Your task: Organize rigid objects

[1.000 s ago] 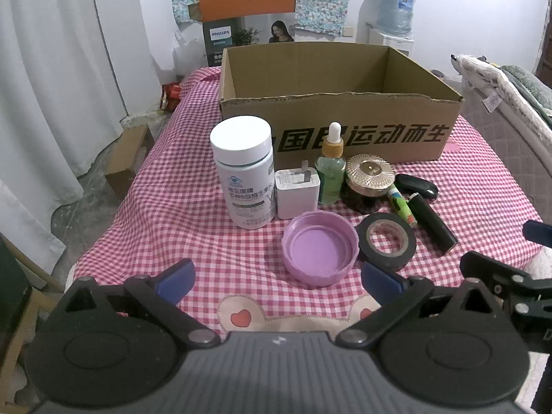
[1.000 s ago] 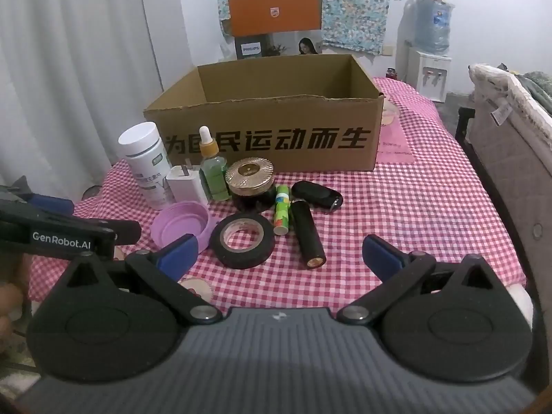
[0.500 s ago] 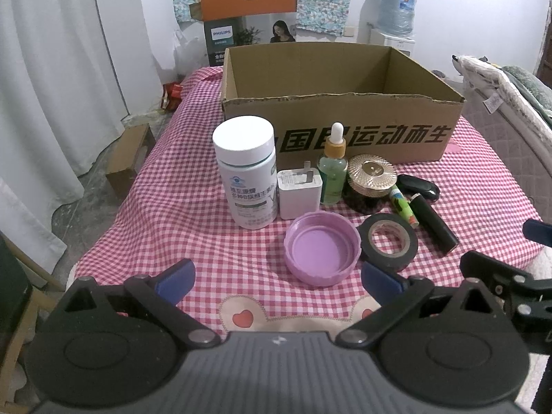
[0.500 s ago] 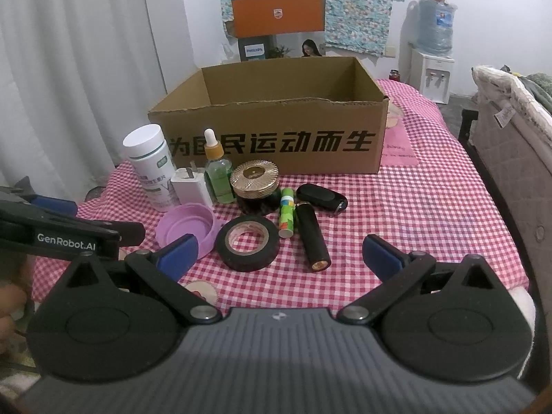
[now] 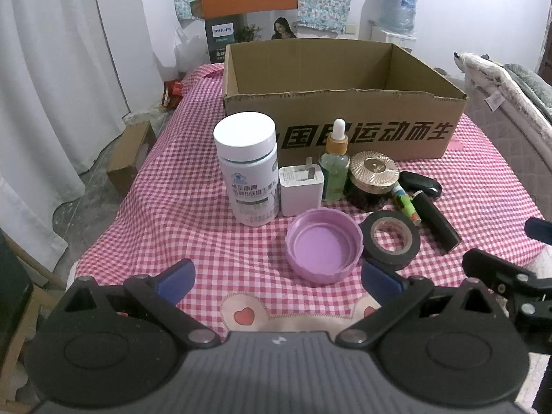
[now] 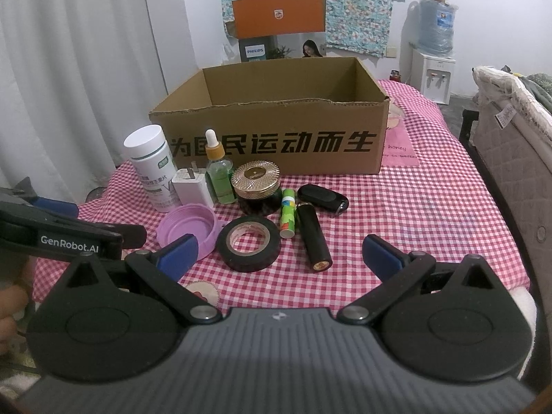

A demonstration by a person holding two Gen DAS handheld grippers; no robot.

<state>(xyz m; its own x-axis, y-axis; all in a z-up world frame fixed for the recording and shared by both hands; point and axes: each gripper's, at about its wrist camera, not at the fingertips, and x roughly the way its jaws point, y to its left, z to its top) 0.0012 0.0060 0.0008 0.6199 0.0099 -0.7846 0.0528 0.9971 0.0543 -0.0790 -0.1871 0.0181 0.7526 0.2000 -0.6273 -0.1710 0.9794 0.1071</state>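
Both tools — left tool [image 5: 277,281], right tool [image 6: 281,253] — wide open, empty.

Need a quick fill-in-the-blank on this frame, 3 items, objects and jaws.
1. The purple lid lies with its hollow side facing ____.
2. The roll of black tape lies flat with the checked ____ showing through its hole.
3. Both the left gripper and the right gripper have their jaws ____.

Missing words: up; tablecloth; open

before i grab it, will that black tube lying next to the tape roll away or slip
The black tube lies on its side on the checked cloth, so a sideways nudge would probably roll it, perhaps into the green stick beside it. Its glossy, round body may slip between the tongs; it looks rigid.
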